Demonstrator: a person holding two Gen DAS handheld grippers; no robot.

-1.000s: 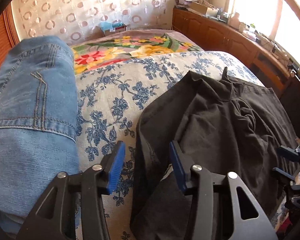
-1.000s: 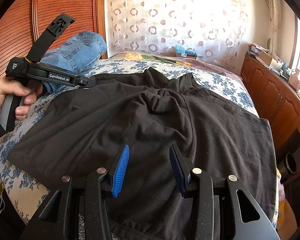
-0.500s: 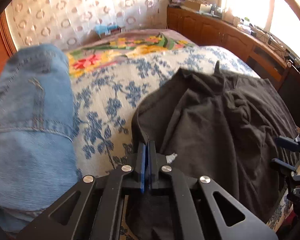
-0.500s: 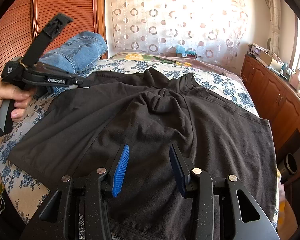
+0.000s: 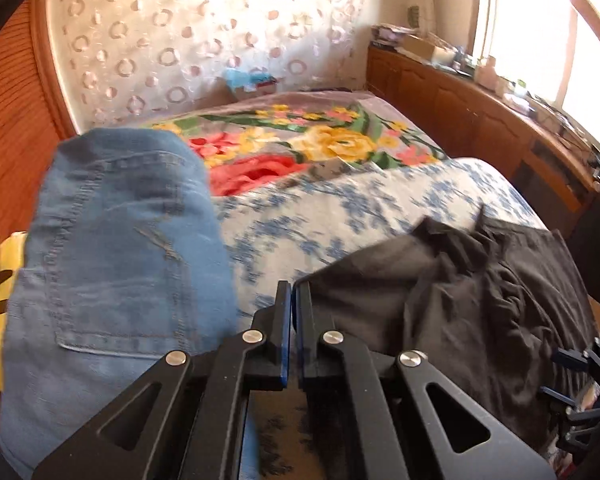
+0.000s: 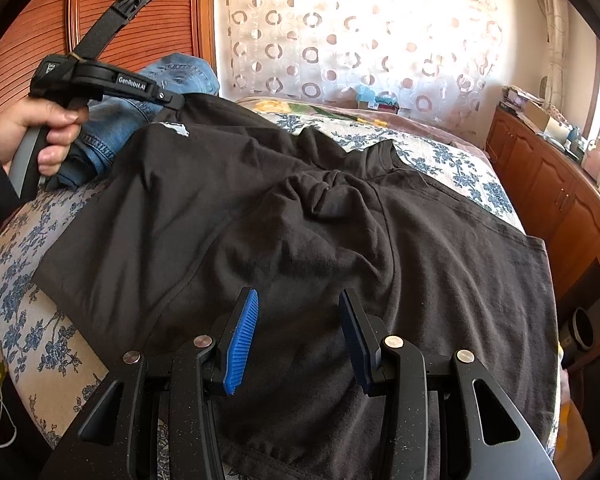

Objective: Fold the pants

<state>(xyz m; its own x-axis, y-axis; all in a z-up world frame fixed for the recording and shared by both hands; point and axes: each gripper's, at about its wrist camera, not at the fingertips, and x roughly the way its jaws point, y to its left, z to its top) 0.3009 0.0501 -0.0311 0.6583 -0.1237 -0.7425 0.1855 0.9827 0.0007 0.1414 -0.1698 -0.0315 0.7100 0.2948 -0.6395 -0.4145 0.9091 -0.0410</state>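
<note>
Pants: while spread across the bed [image 6: 452, 160], the black pants [image 6: 300, 240] are lifted at their left-edge corner.
Left tongs [image 5: 291, 320]: clamped on that corner's fabric.
Right tongs [image 6: 296, 336]: held half apart above the pants, nothing gripped.
Jeans [image 5: 120, 240]: at the bed's left edge.

Black pants [image 6: 300, 240] on the bed

You see them spread flat and dark across the floral cover, rumpled at the middle, one corner with a white tag lifted off the bed at the far left.
</note>
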